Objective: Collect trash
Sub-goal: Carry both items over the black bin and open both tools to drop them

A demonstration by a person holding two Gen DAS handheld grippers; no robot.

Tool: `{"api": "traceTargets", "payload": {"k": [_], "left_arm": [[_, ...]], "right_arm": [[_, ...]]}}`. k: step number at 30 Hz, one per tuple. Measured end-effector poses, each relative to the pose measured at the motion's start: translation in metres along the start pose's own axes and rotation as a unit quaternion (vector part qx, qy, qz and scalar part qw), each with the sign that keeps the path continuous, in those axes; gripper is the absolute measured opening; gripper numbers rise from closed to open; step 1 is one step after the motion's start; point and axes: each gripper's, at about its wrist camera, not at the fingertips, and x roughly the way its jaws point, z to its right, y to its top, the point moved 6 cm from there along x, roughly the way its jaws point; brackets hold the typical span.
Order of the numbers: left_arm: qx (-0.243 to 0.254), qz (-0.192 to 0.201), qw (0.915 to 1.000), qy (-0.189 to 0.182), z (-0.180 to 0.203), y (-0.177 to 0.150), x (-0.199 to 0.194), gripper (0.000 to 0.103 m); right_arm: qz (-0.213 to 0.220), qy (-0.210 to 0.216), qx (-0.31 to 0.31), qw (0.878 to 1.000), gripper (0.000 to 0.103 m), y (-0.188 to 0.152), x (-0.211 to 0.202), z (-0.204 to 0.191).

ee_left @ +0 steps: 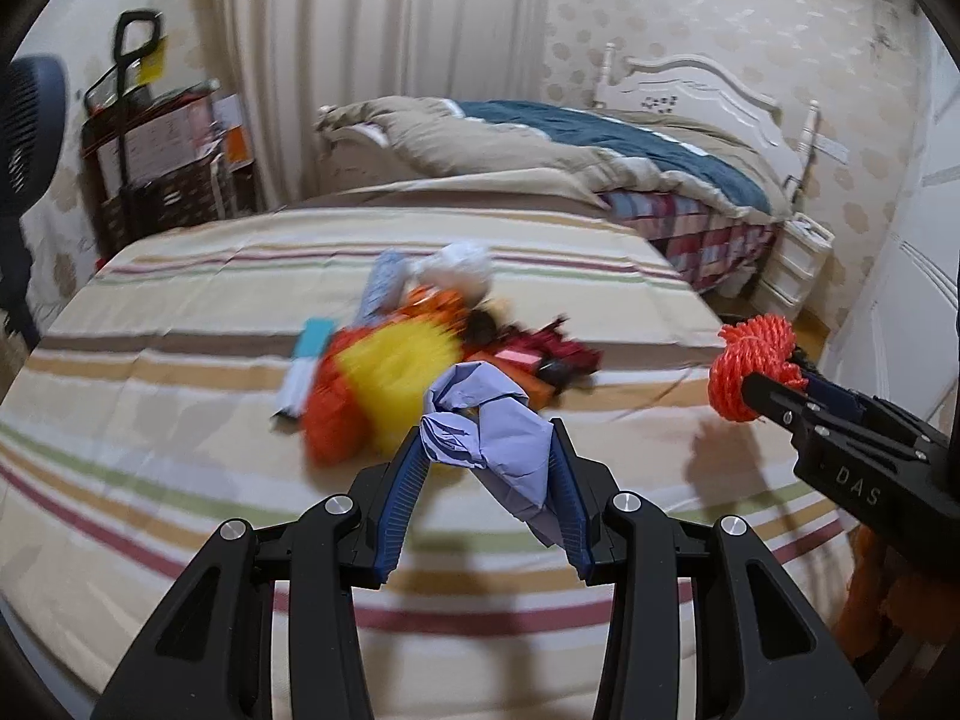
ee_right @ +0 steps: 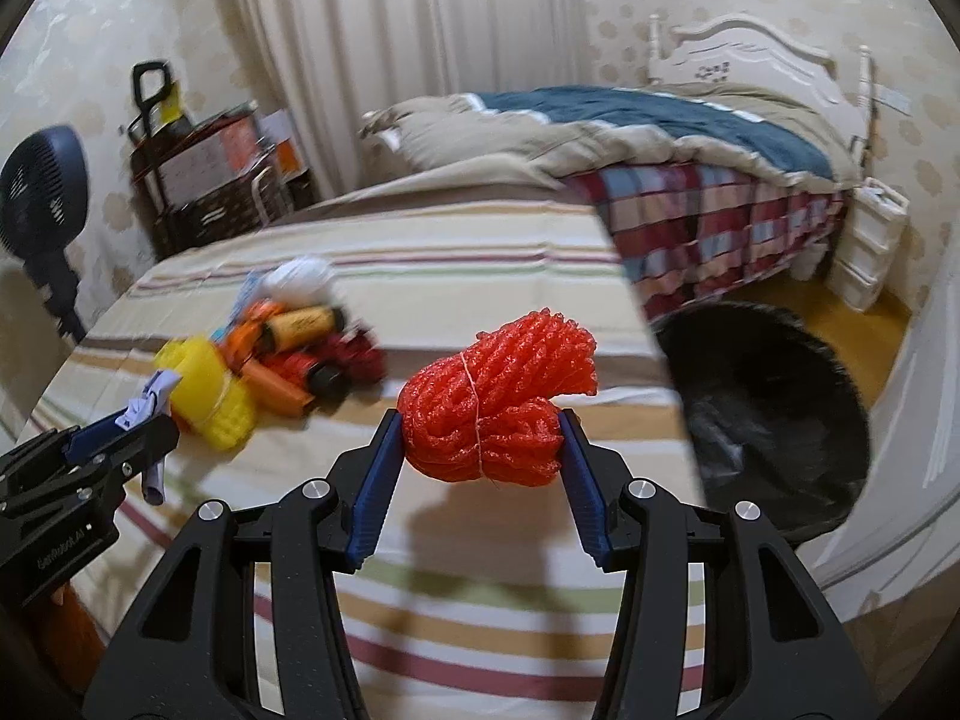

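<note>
My left gripper (ee_left: 487, 426) is shut on a crumpled pale purple paper (ee_left: 492, 420) and holds it above the striped bed cover; it also shows in the right wrist view (ee_right: 147, 414). My right gripper (ee_right: 480, 420) is shut on a bundle of red foam netting (ee_right: 498, 402), held above the cover to the right of the left gripper; the bundle shows in the left wrist view (ee_left: 750, 369). A pile of trash (ee_left: 432, 354) lies on the cover ahead: yellow and orange netting, a white wad, a dark red wrapper, tubes.
The striped cover (ee_right: 480, 276) spreads over a low surface. A black bin bag (ee_right: 762, 408) stands open on the floor at the right. A bed with a plaid skirt (ee_right: 720, 210) is behind. A fan (ee_right: 42, 192) and a loaded cart (ee_right: 204, 180) stand at the left.
</note>
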Motion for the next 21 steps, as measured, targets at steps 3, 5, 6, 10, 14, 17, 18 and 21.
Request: {"api": "traceTargets", "payload": {"k": [3,5,6,10,14,17,18,21], "left_arm": [[0.020,0.011,0.9996,-0.016,0.023,0.012,0.007,0.042],[0.028,0.015,0.9992,-0.024,0.035,0.017,0.012,0.042],[0.035,0.015,0.9989,-0.029,0.043,0.020,0.016,0.042],[0.058,0.017,0.9971,-0.045,0.073,0.032,0.033,0.042],[0.075,0.013,0.9951,-0.064,0.104,0.043,0.052,0.042],[0.090,0.014,0.9930,-0.076,0.128,0.051,0.066,0.042],[0.094,0.013,0.9922,-0.080,0.136,0.054,0.071,0.042],[0.104,0.006,0.9905,-0.089,0.158,0.058,0.089,0.042]], "right_arm": [[0.011,-0.022,0.015,1.000,0.050,0.006,-0.005,0.024],[0.017,-0.038,0.027,0.999,0.050,0.011,-0.006,0.043],[0.018,-0.044,0.031,0.998,0.050,0.013,-0.007,0.050],[0.024,-0.075,0.046,0.996,0.050,0.017,-0.005,0.082],[0.022,-0.096,0.072,0.992,0.050,0.021,0.007,0.120],[0.019,-0.106,0.084,0.991,0.050,0.022,0.015,0.140],[0.018,-0.112,0.086,0.990,0.050,0.022,0.019,0.148],[0.013,-0.121,0.097,0.988,0.050,0.022,0.027,0.167]]}}
